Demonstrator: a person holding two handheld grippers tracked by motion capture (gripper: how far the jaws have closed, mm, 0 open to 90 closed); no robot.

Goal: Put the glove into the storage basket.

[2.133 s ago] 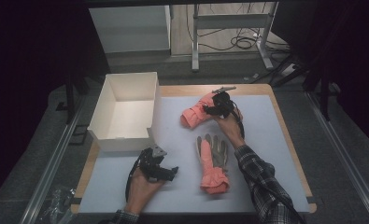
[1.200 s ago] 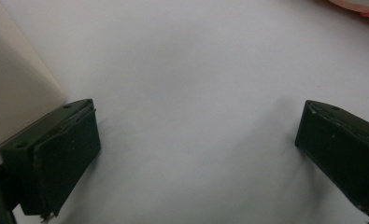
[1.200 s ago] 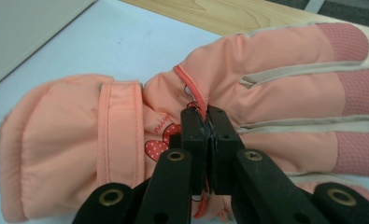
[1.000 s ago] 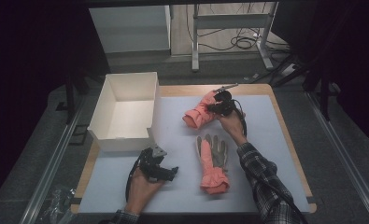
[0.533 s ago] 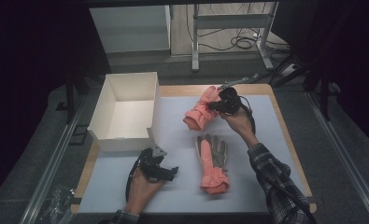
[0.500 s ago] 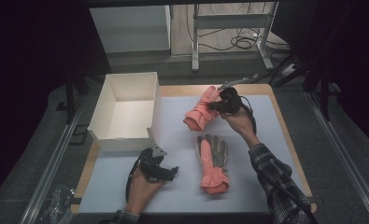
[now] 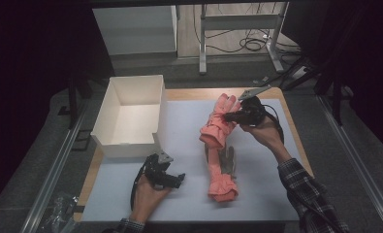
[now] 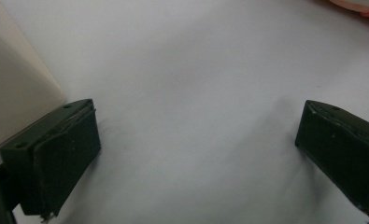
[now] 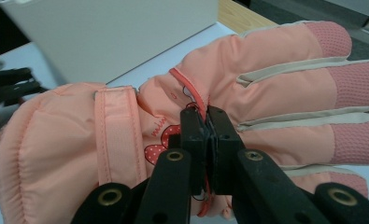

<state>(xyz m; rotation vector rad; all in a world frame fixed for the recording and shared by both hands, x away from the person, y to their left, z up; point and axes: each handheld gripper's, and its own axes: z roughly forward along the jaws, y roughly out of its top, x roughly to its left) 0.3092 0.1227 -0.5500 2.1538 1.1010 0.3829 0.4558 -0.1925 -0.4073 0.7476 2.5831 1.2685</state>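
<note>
An orange-pink glove [image 7: 219, 122] hangs lifted off the mat, cuff down and fingers up, with my right gripper [image 7: 229, 117] shut on its back. In the right gripper view the jaws pinch a fold of that glove [image 9: 247, 98] at its middle, my right gripper [image 9: 207, 122] fully closed on the fabric. A second orange-pink glove [image 7: 220, 172] with a grey palm lies flat on the mat below it. My left gripper [image 7: 178, 178] rests near the mat's front left, open, and in its own view my left gripper [image 8: 196, 135] has only bare mat between the jaws.
A white open box [image 7: 129, 116] stands at the back left of the pale mat [image 7: 184, 145], its wall [image 8: 14, 93] close beside my left jaw. The wooden table edge [image 7: 291, 131] runs along the right. A metal rail [image 7: 53, 170] borders the left side.
My right gripper has lifted the held glove up and away from the mat, swinging it from lying sideways to hanging upright. The left gripper and the flat glove have stayed put.
</note>
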